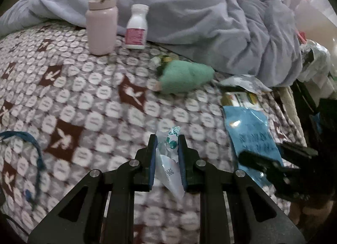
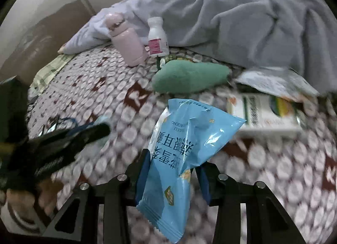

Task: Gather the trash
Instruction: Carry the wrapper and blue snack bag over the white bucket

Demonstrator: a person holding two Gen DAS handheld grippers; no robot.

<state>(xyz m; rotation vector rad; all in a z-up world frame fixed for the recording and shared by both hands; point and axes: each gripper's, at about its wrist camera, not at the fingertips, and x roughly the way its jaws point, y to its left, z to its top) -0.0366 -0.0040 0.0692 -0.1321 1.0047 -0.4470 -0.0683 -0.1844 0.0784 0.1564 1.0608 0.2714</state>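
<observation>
My left gripper [image 1: 167, 138] is shut on a crumpled white and clear plastic wrapper [image 1: 168, 172], held just above the patterned bedspread [image 1: 84, 96]. A blue snack bag [image 2: 185, 138] stands between the fingers of my right gripper [image 2: 172, 159], which is shut on its lower half and creases it. In the left wrist view the same blue bag [image 1: 250, 134] lies at the bed's right side with the right gripper [image 1: 280, 159] on it. A torn silver wrapper [image 1: 242, 82] and a green and white carton [image 2: 269, 115] lie just beyond.
A pink flask [image 1: 102, 18] and a white pill bottle [image 1: 137, 27] stand at the back by a rumpled grey blanket [image 1: 210, 23]. A green plush toy [image 1: 185, 77] lies mid-bed, a blue cord [image 1: 35, 145] at the left. The bed's edge and clutter are on the right.
</observation>
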